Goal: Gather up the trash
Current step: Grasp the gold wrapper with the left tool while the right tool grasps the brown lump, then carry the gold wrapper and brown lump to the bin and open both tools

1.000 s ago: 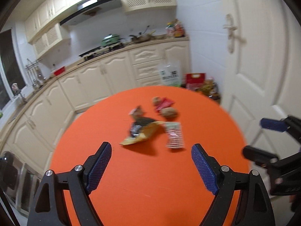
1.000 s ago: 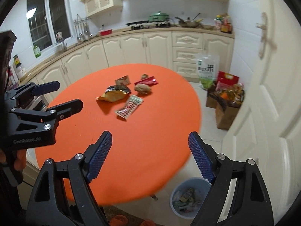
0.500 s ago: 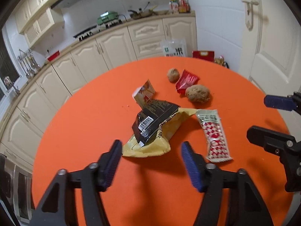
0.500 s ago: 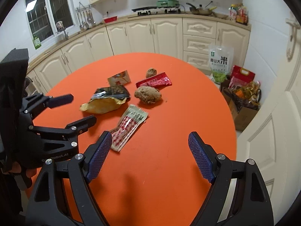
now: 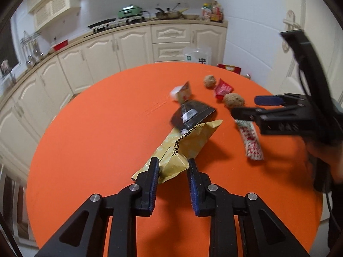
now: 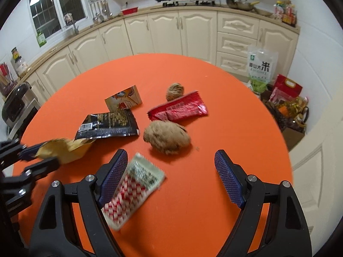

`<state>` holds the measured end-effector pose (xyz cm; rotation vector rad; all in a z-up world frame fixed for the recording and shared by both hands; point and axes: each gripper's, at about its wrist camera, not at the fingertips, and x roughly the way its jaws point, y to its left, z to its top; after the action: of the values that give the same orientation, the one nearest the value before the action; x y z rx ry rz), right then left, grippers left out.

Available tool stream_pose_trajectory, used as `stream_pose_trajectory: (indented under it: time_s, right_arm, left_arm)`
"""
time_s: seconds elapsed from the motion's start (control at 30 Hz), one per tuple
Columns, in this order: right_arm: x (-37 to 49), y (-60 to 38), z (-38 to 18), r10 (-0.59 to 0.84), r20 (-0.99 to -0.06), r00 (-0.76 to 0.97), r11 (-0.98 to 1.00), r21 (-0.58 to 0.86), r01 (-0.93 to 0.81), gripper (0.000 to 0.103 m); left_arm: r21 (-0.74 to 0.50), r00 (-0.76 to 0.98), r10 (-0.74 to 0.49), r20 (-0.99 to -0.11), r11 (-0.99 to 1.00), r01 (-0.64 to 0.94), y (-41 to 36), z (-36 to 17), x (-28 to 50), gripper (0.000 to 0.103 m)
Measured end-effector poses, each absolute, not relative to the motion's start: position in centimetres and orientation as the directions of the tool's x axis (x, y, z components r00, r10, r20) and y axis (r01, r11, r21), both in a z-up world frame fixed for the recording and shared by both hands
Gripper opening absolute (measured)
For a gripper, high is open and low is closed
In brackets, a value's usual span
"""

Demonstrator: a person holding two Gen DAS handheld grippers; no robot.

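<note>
Trash is spread on the round orange table (image 6: 214, 192), and the first pick-up is in hand. The left gripper (image 5: 172, 171) is nearly closed, with its blue pads on both sides of the near end of the yellow bag (image 5: 182, 150). Whether the bag is truly pinched cannot be told, because a small gap is seen beside the right pad. The bag looks a bit lifted at its far end, and a shadow is seen under it.

The right gripper (image 6: 171, 171) is wide open and nothing is held in it. The red-and-white checked wrapper (image 6: 133, 192) lies just inside its left pad, low between the fingers.

Farther out, a black wrapper (image 6: 109, 124) is lying partly on the yellow bag. Beside it a big brown crumpled ball (image 6: 167, 137) is seen, then a red wrapper (image 6: 178, 109), a small brown ball (image 6: 174, 91) and a small picture packet (image 6: 124, 100).

Next, it is judged that the left pads must be squeezed fully shut on the yellow bag before it is lifted away. The black wrapper may slide off, so a slow lift is called for. The right gripper should be centred over the checked wrapper and then closed.
</note>
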<state>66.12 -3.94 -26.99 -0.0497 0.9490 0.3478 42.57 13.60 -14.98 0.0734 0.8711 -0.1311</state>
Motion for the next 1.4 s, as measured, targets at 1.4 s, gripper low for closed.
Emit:
stream_pose_trajectory:
  time_s: [1.4]
  right_arm:
    - [49.7, -1.7, -23.7, 0.444, -0.737, 0.51, 0.873, 0.225, -0.433, 0.046]
  left_arm:
    - [-0.041, 0.626, -0.088, -0.775, 0.995, 0.089, 10.3, -13.9, 29.8, 0.024]
